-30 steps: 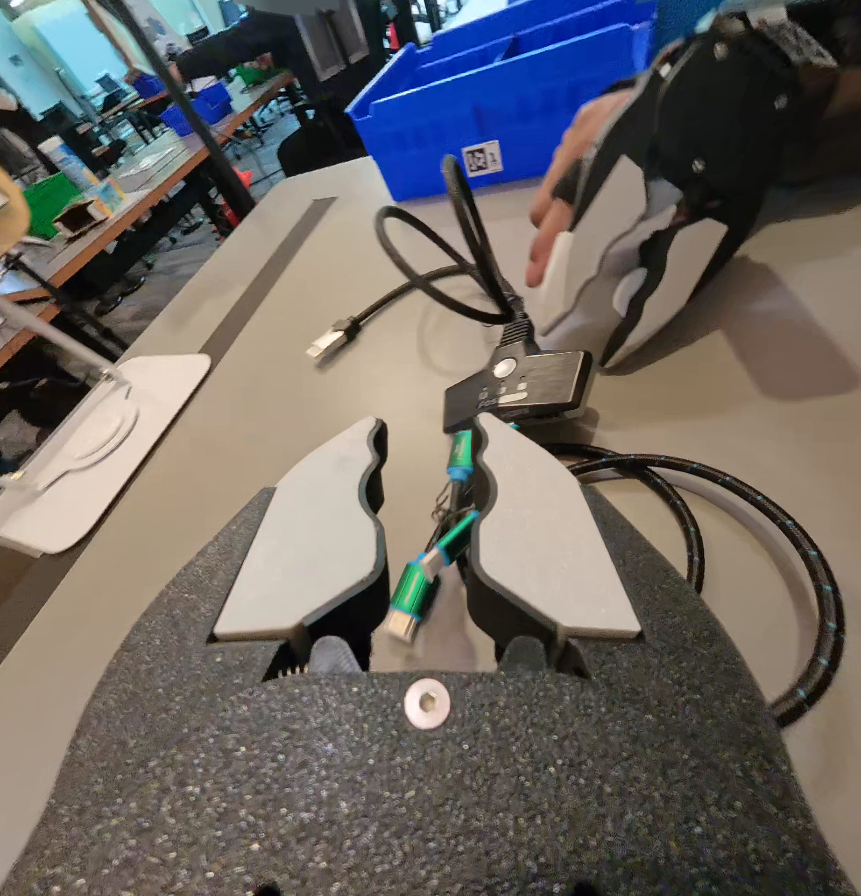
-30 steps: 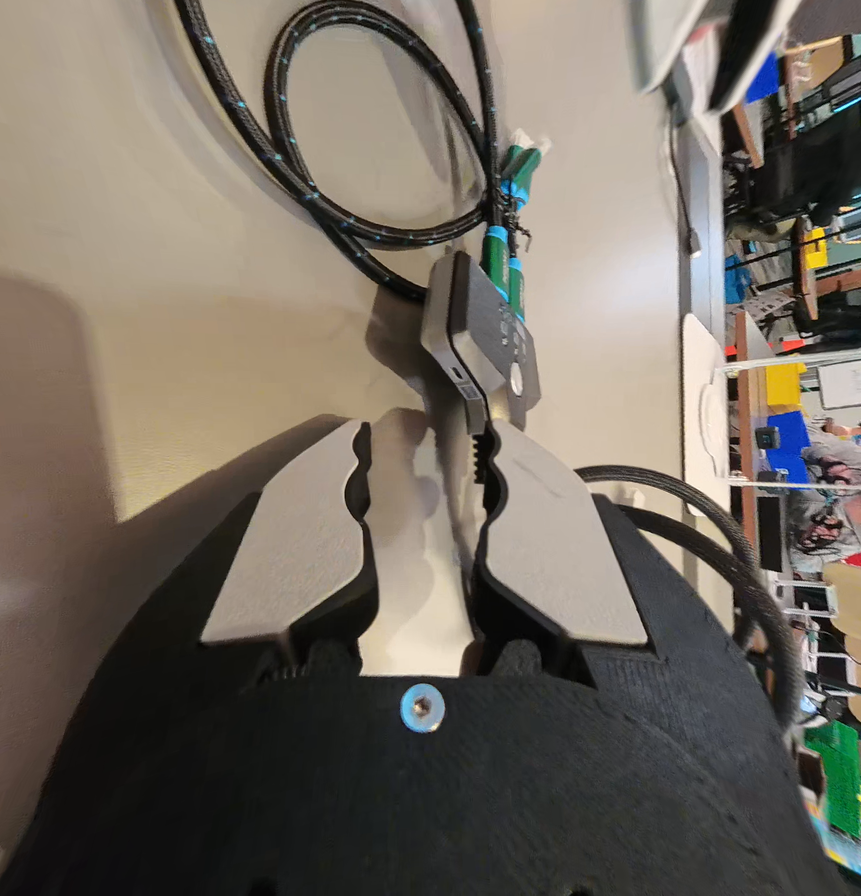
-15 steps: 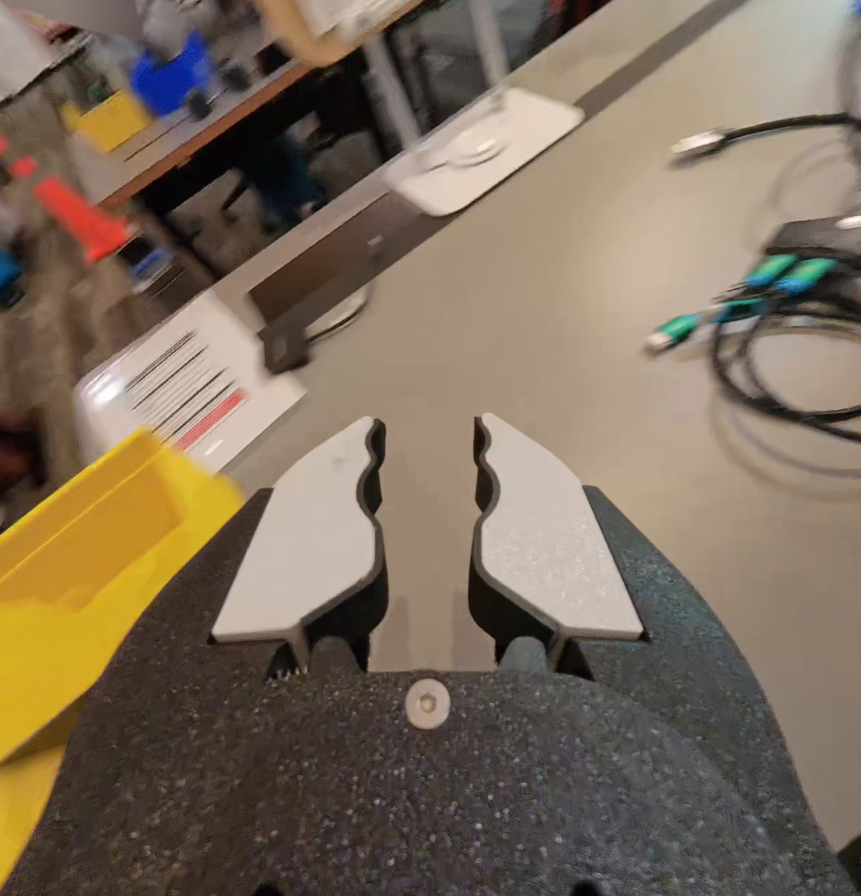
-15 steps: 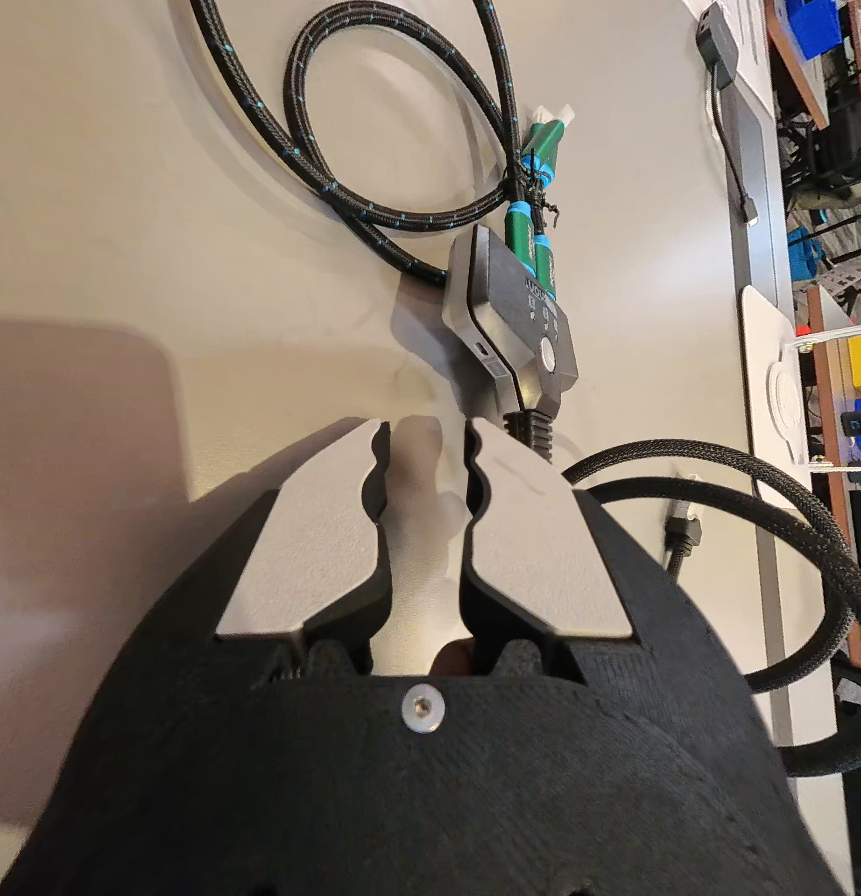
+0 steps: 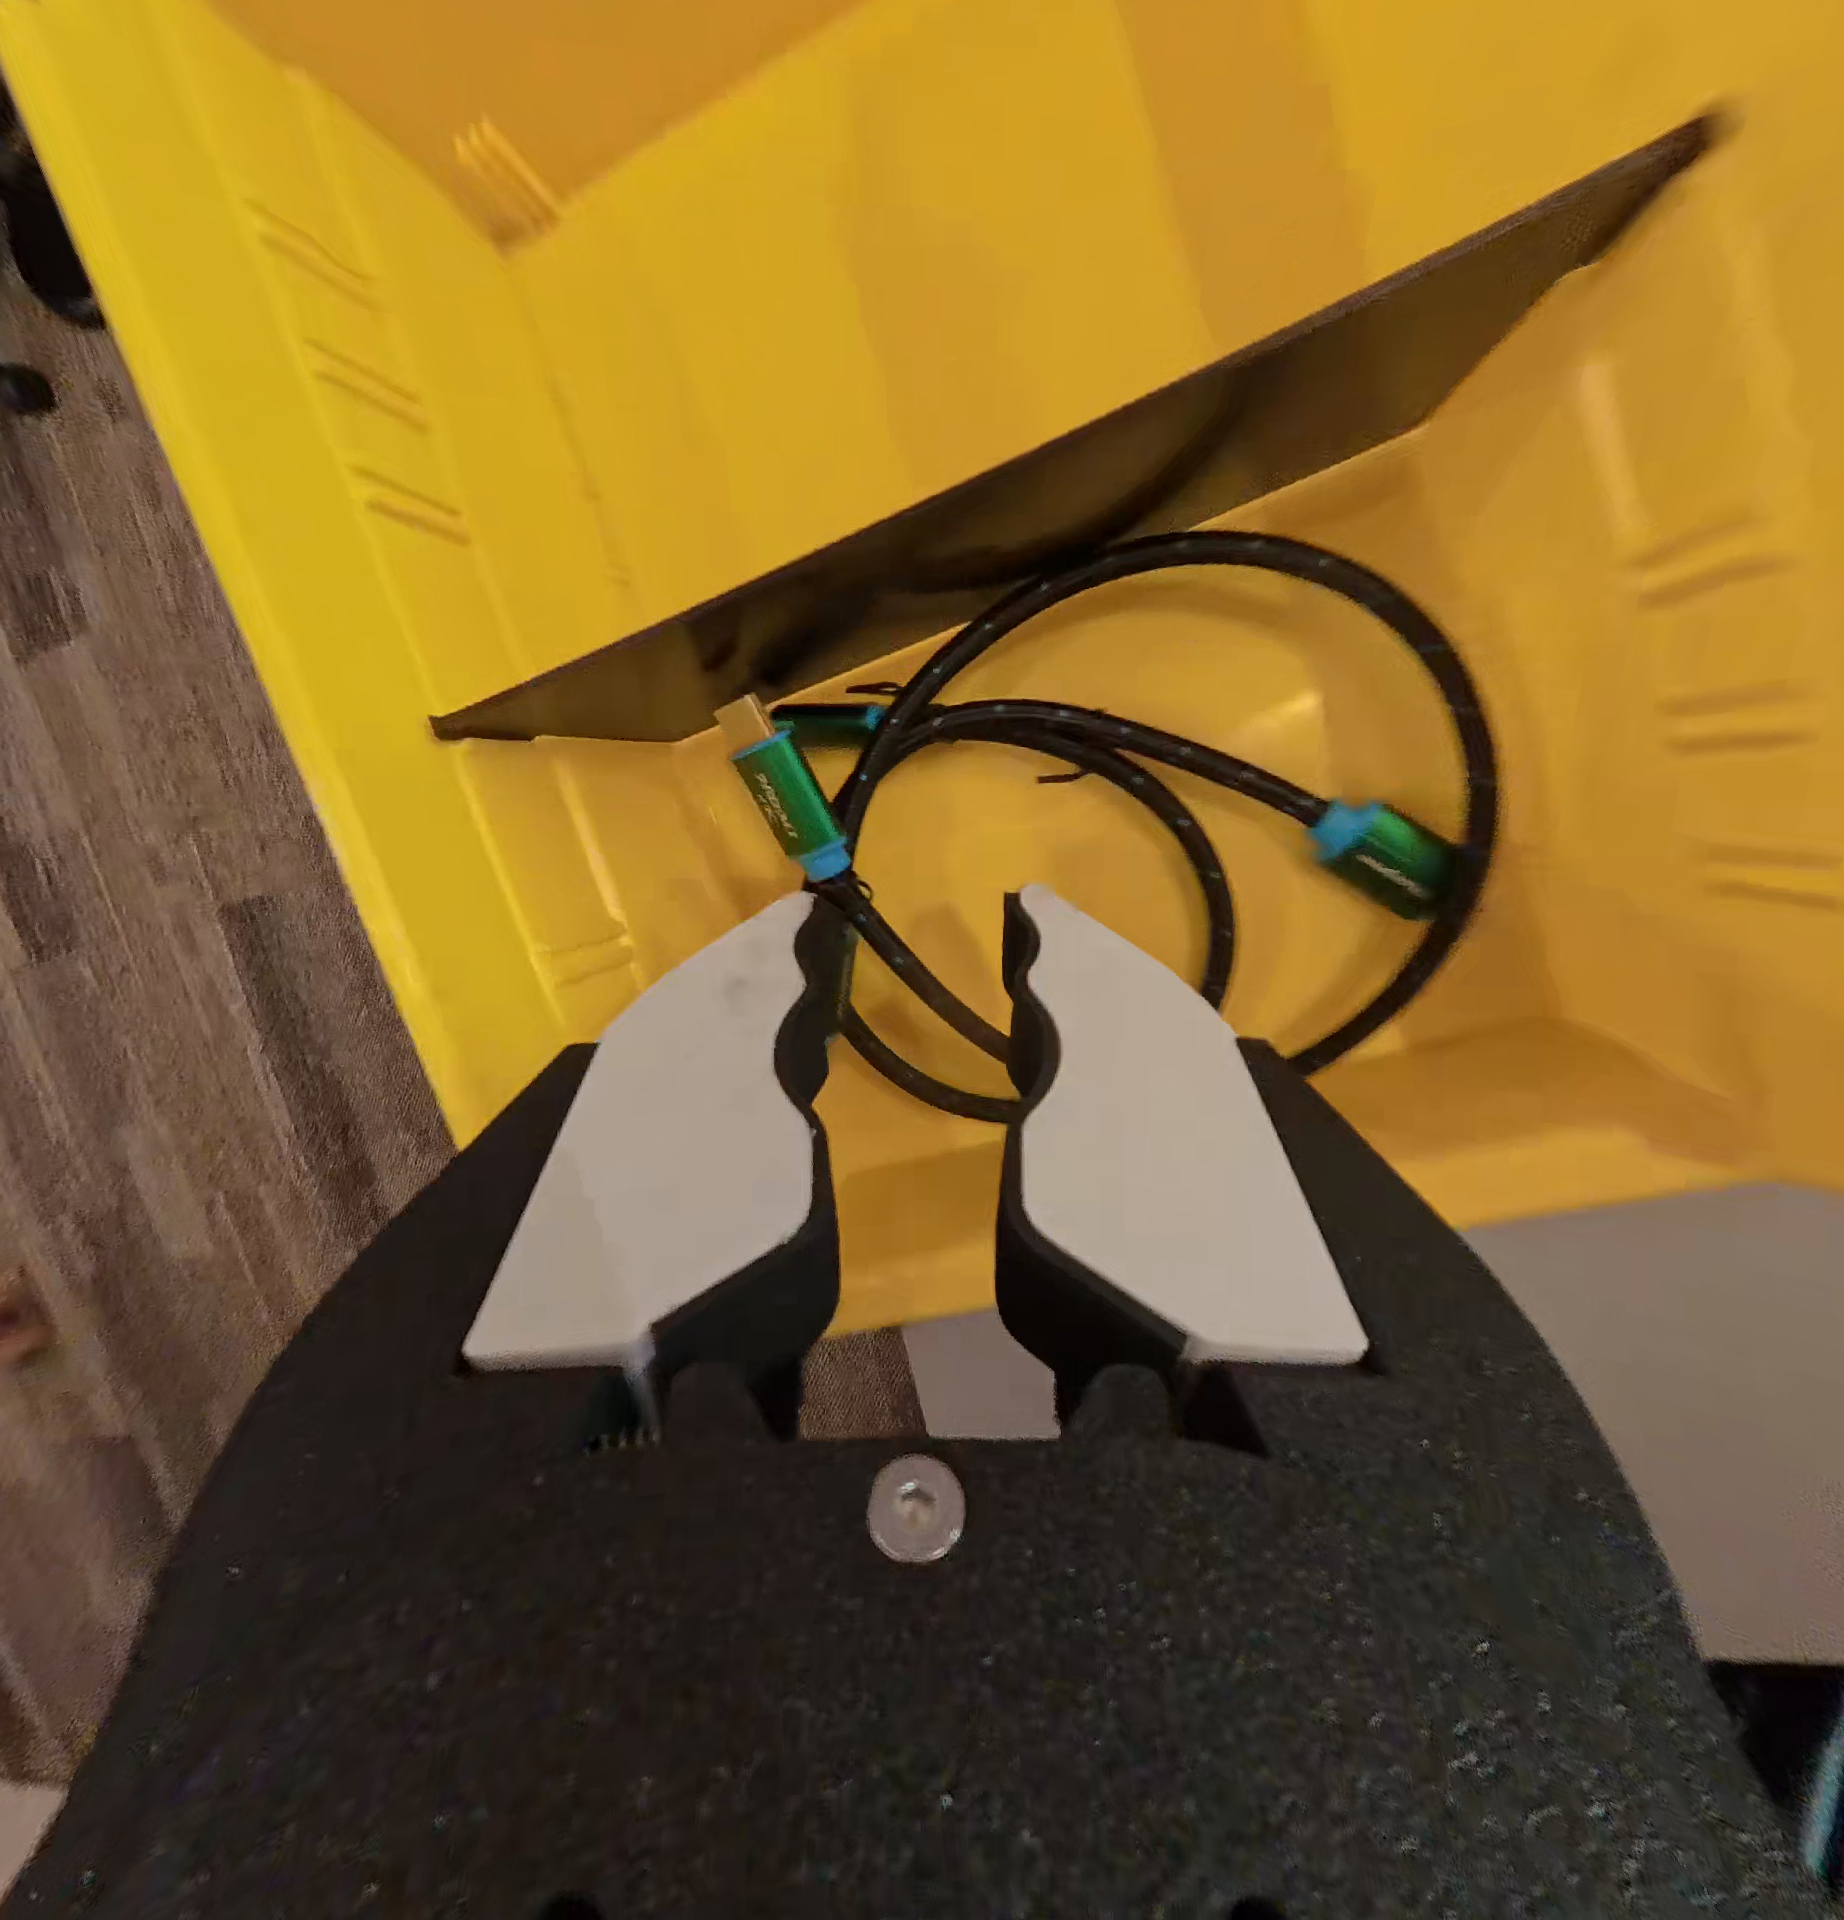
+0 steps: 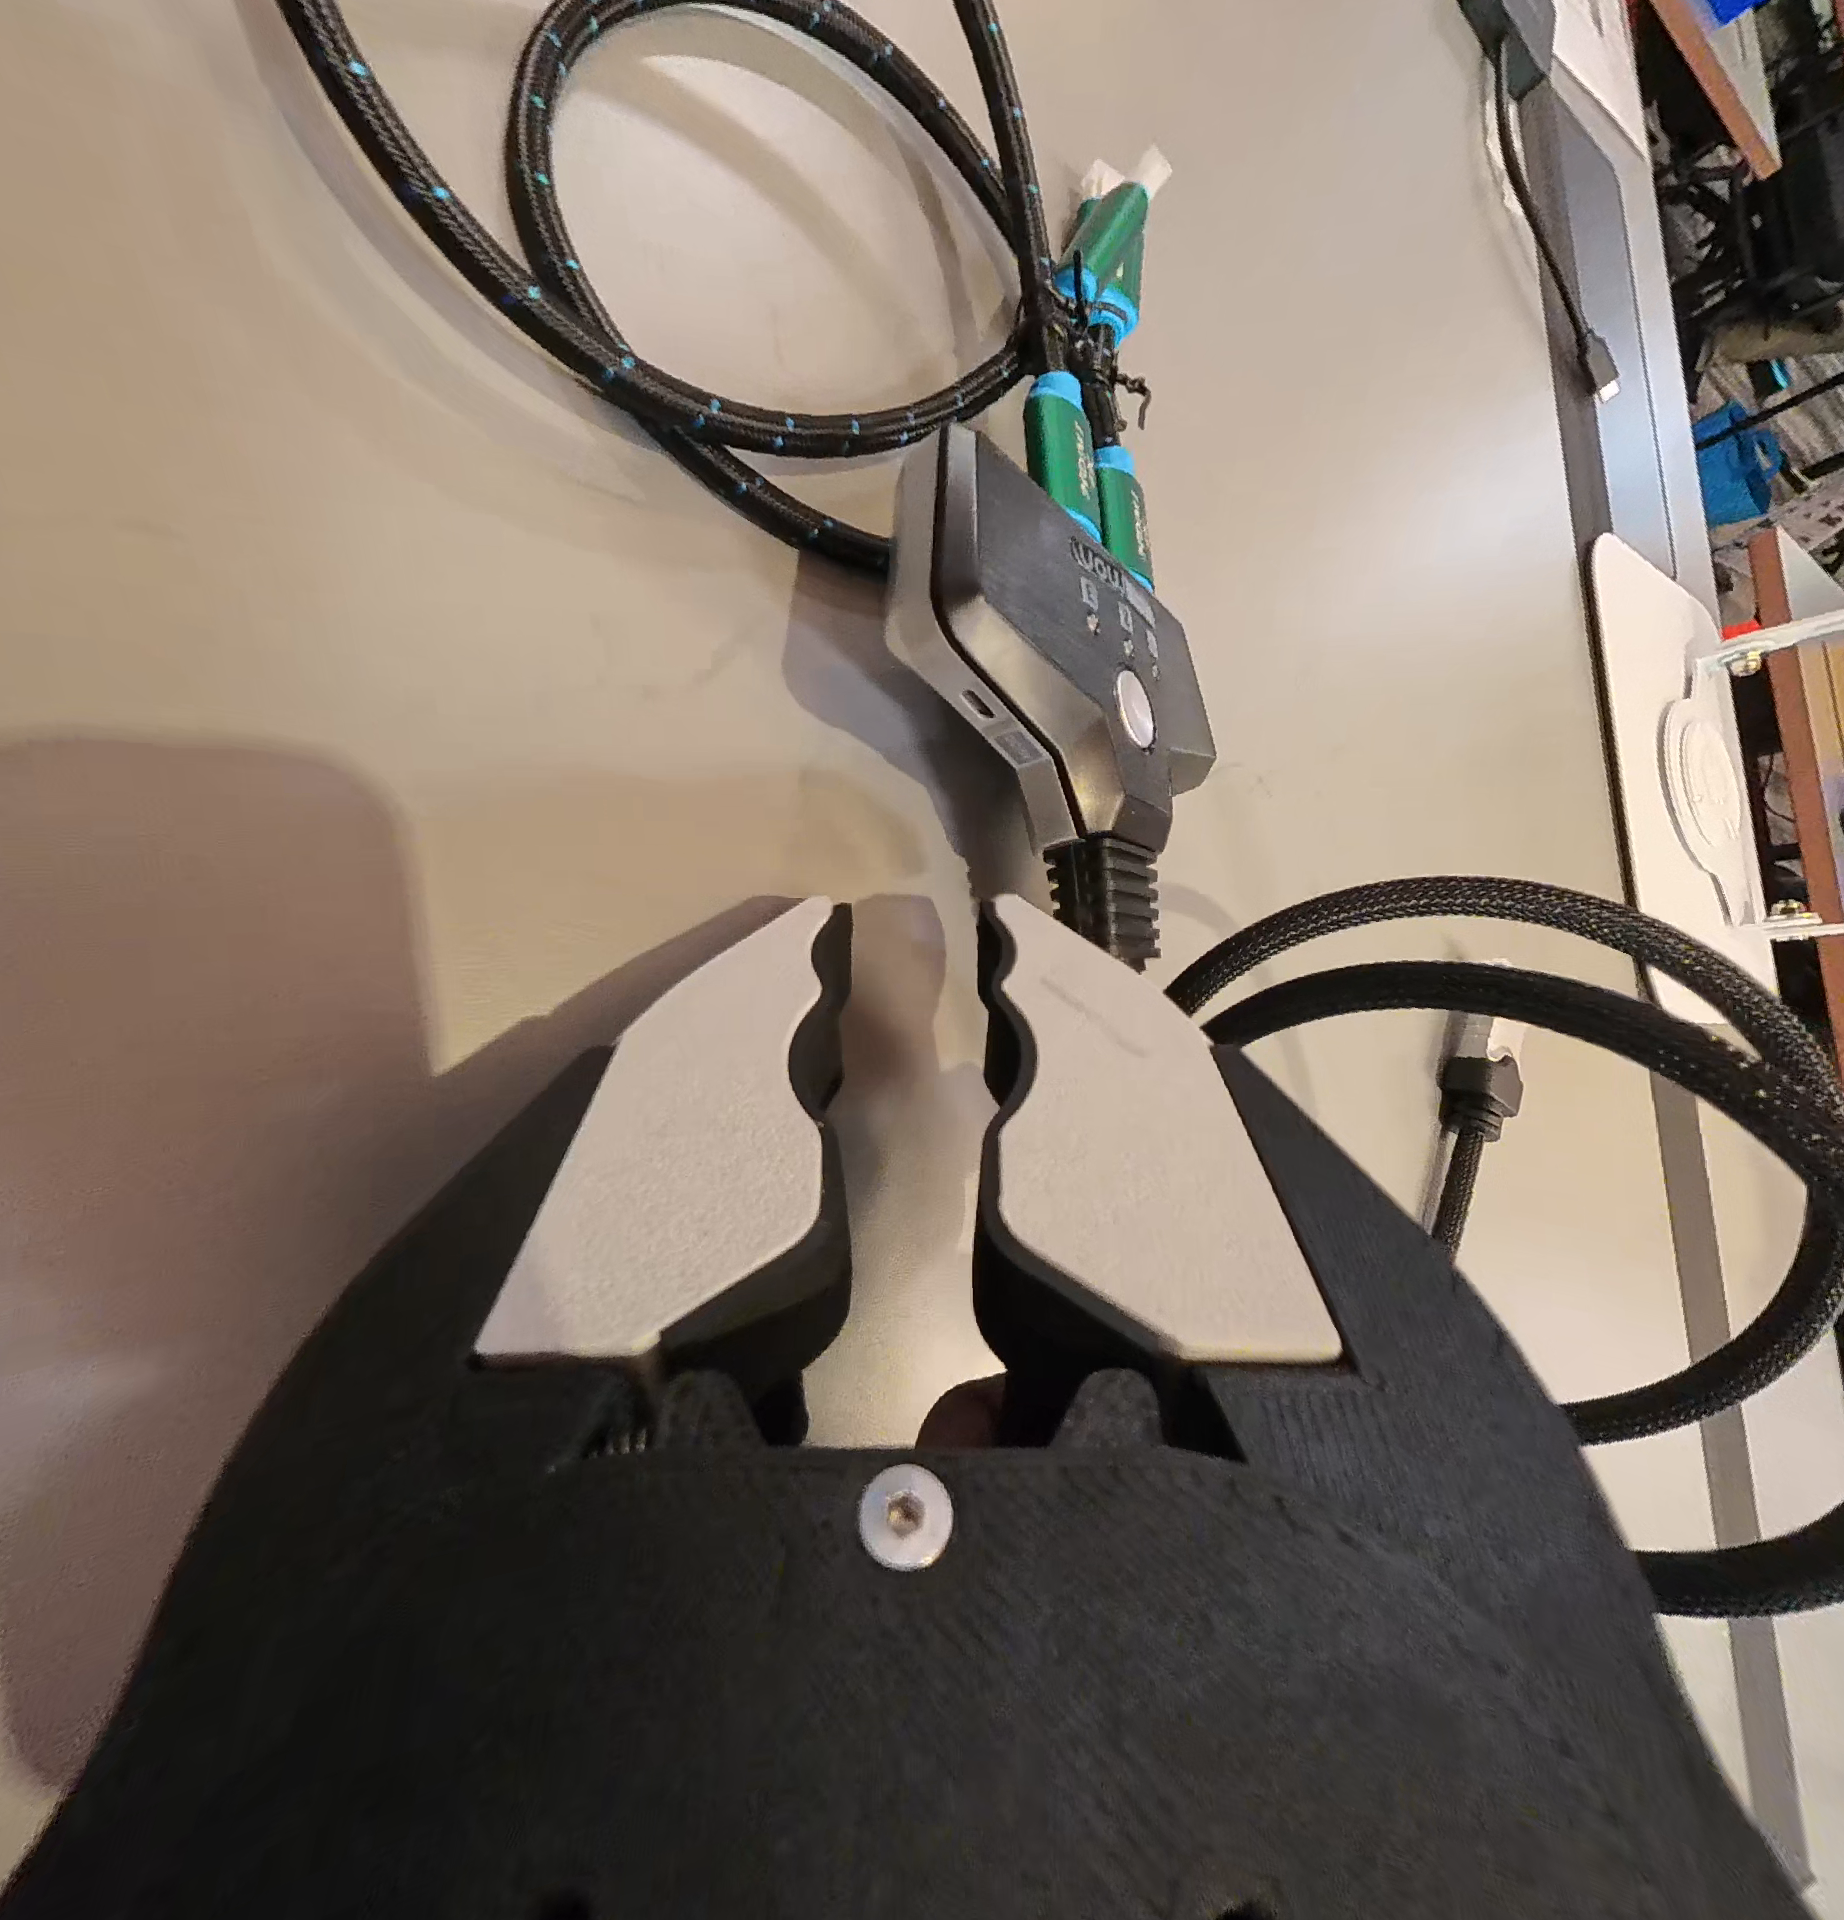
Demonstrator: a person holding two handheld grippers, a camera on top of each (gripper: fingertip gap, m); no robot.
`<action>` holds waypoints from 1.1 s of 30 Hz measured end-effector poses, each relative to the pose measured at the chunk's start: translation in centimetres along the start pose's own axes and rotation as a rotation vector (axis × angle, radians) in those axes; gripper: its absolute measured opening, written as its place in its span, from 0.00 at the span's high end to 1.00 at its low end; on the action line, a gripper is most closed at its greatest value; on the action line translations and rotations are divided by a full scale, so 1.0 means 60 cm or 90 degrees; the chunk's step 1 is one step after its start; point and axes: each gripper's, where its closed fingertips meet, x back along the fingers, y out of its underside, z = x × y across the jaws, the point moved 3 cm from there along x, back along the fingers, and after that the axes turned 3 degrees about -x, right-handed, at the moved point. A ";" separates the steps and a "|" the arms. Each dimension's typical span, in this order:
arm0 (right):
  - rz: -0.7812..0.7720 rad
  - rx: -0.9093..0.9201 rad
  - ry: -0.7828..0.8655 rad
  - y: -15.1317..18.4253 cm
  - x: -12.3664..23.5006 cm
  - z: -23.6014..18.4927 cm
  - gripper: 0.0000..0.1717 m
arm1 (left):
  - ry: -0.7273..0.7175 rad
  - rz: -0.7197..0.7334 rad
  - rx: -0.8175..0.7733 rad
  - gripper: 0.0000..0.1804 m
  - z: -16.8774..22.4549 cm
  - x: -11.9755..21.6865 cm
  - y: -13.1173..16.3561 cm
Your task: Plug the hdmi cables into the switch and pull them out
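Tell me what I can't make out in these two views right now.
- Left view: whether the left gripper touches the black cable in the yellow bin; its fingers cover that stretch.
- Left view: what lies beyond the dark divider; the divider hides it.
- Right view: cable exit of the switch box, covered by the right gripper finger.
- Right view: the thick loop is cut by the right edge.

Your left gripper's fingers (image 5: 1110,1132) cover the near loops of the braided cable (image 5: 1417,665), and the dark divider (image 5: 1105,436) hides one green plug (image 5: 824,719) in part, its far end blurred. The yellow bin (image 5: 897,260) runs off the top edge. In the right wrist view, the thick black cable (image 6: 1666,1049) leaves the right edge, and the switch box's (image 6: 1053,613) strain relief slips behind your finger (image 6: 1136,1143).
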 end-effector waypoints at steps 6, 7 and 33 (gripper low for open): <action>-0.005 -0.021 0.007 0.002 0.000 0.002 0.88 | -0.055 -0.115 -0.018 0.83 -0.031 -0.074 0.013; -0.004 -0.023 0.009 0.002 0.000 0.002 0.88 | -0.060 -0.134 -0.014 0.84 -0.034 -0.081 0.017; 0.019 0.064 0.095 -0.001 0.019 0.010 0.84 | -0.052 0.356 -0.641 0.91 0.447 0.286 -0.320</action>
